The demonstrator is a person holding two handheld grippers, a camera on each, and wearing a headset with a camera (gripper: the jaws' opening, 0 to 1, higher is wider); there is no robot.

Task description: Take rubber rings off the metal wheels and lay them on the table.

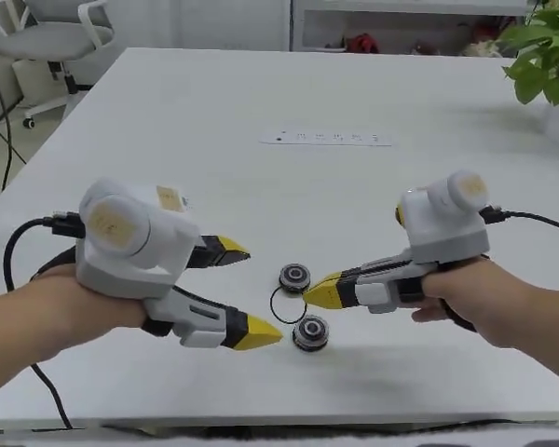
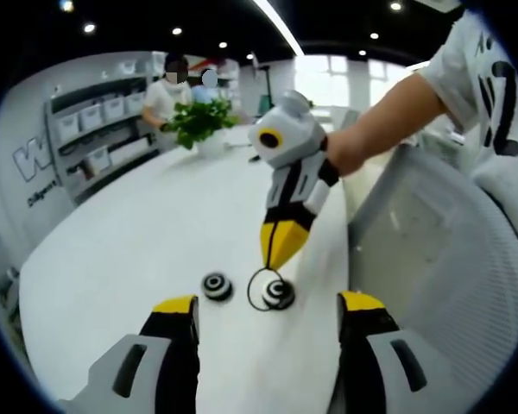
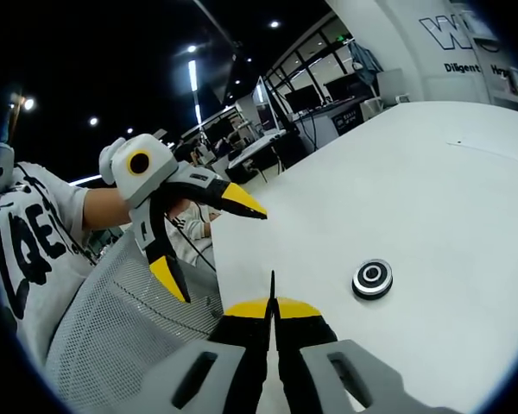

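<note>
Two small metal wheels with dark rims lie on the white table (image 1: 261,186), one farther (image 1: 294,277) and one nearer (image 1: 310,332). My right gripper (image 1: 309,296) is shut on a thin black rubber ring (image 1: 271,305) that hangs between the two wheels. My left gripper (image 1: 252,291) is open just left of them, with nothing between its fingers. In the left gripper view my own gripper (image 2: 268,310) faces both wheels (image 2: 217,286) (image 2: 278,294), and the ring (image 2: 249,293) dangles from the right gripper (image 2: 281,246). In the right gripper view my gripper (image 3: 274,309) pinches the ring (image 3: 272,285), beside one wheel (image 3: 372,278).
A white power strip (image 1: 326,138) lies flat at the table's middle. A green plant (image 1: 545,56) stands at the far right corner and an office chair (image 1: 51,37) beyond the far left. The front table edge (image 1: 261,414) runs just below the wheels. A person (image 2: 168,95) stands behind the plant.
</note>
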